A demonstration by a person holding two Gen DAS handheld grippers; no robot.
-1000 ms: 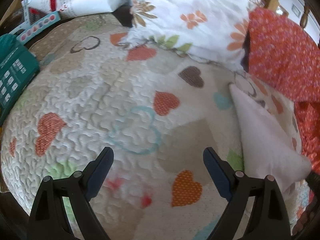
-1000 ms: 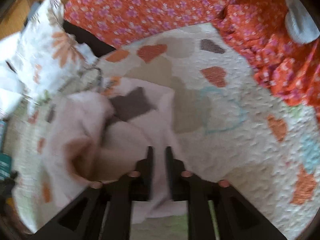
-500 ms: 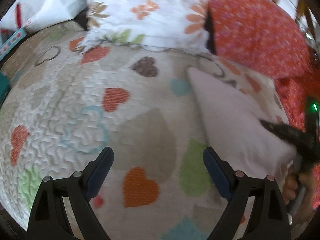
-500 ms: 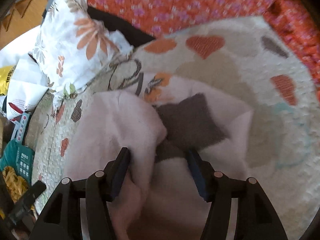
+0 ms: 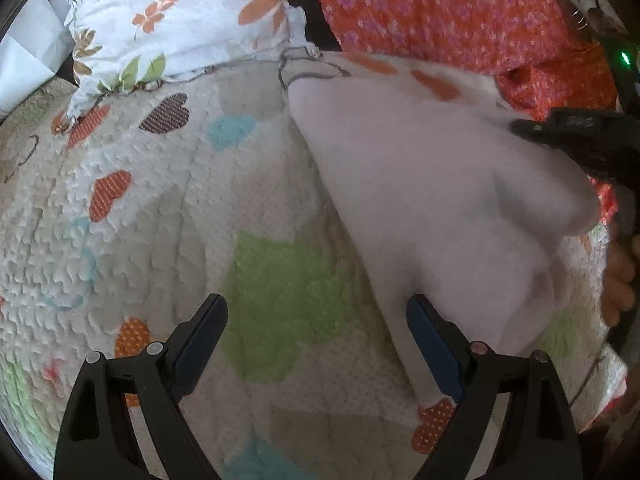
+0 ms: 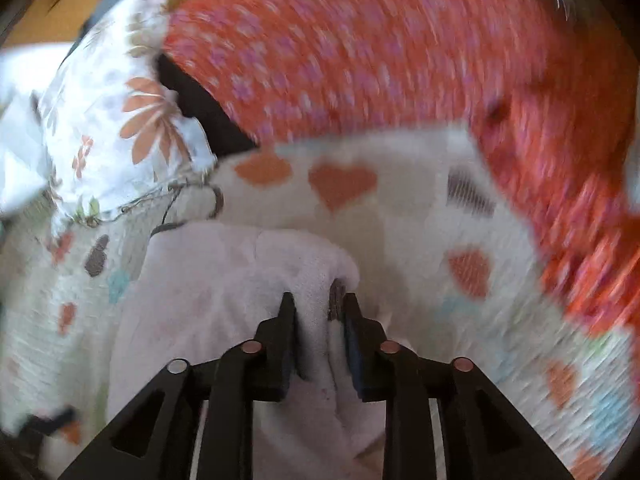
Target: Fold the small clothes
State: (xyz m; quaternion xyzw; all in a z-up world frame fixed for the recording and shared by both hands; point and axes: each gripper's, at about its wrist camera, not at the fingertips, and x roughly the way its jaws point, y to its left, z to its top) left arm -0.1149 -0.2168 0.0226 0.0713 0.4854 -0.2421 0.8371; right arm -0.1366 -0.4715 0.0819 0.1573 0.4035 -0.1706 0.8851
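Observation:
A small pale pink garment (image 5: 432, 184) lies on a quilt with coloured hearts (image 5: 160, 216). My left gripper (image 5: 316, 324) is open above the quilt, its right finger at the garment's near edge. My right gripper (image 6: 316, 312) is shut on a fold of the pink garment (image 6: 224, 288), with cloth bunched between the jaws. In the left wrist view the right gripper (image 5: 576, 136) shows at the far right, on the garment's edge.
A white floral pillow (image 5: 180, 16) lies at the back left. An orange flowered cloth (image 5: 460, 12) covers the back and right side; it also shows in the right wrist view (image 6: 360, 48). A hand (image 5: 620, 276) shows at the right edge.
My right gripper opened half a second ago and has now closed on a fold of the pink garment. My left gripper has moved right, up to the garment's edge, still open.

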